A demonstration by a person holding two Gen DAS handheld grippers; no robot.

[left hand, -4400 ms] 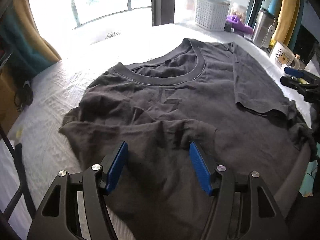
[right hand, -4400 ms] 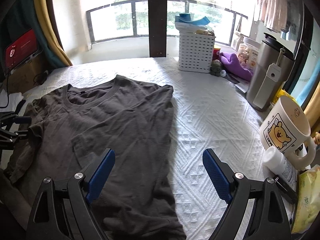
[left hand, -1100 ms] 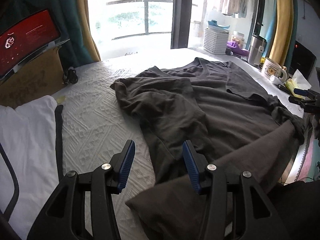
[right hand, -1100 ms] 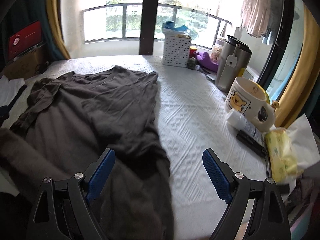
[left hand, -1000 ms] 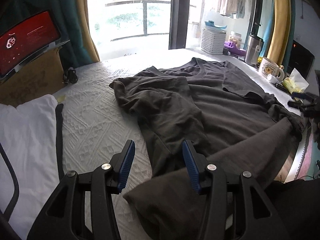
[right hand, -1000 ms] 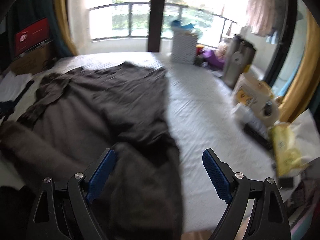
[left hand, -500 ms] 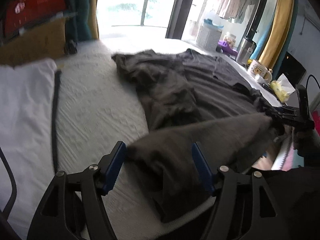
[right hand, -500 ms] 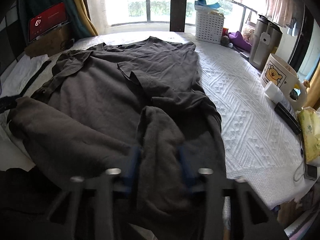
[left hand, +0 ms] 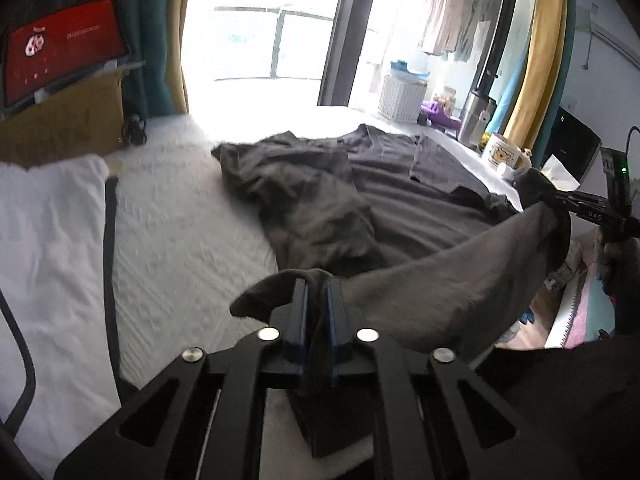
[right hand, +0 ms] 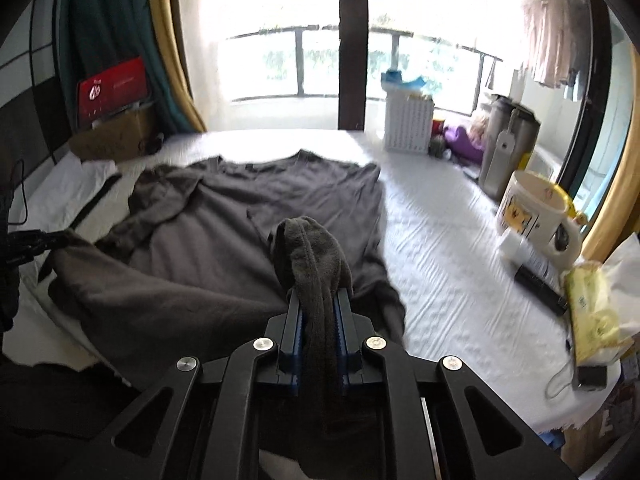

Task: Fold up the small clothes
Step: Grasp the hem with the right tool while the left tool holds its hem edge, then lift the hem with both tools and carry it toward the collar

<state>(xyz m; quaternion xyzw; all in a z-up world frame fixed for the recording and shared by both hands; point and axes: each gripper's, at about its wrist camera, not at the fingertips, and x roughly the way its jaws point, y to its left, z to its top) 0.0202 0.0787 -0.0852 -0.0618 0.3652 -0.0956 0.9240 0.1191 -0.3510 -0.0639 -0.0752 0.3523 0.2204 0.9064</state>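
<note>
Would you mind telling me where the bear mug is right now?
In the right wrist view the bear mug stands at the bed's right edge, between the steel tumbler and the tissue pack.

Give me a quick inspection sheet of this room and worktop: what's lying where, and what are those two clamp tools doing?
Surface: white textured bedspread, mostly covered.
Job's things: dark grey cotton T-shirt, collar toward the window, near hem lifted.
Clutter: white slatted basket, steel flask, cream bear-print mug, yellow tissue pack, white cloth.
Grippers: left gripper and right gripper each clamped on the hem.
Cables: black cord beside the white cloth.
Surroundings: balcony window, yellow curtains, red screen.
</note>
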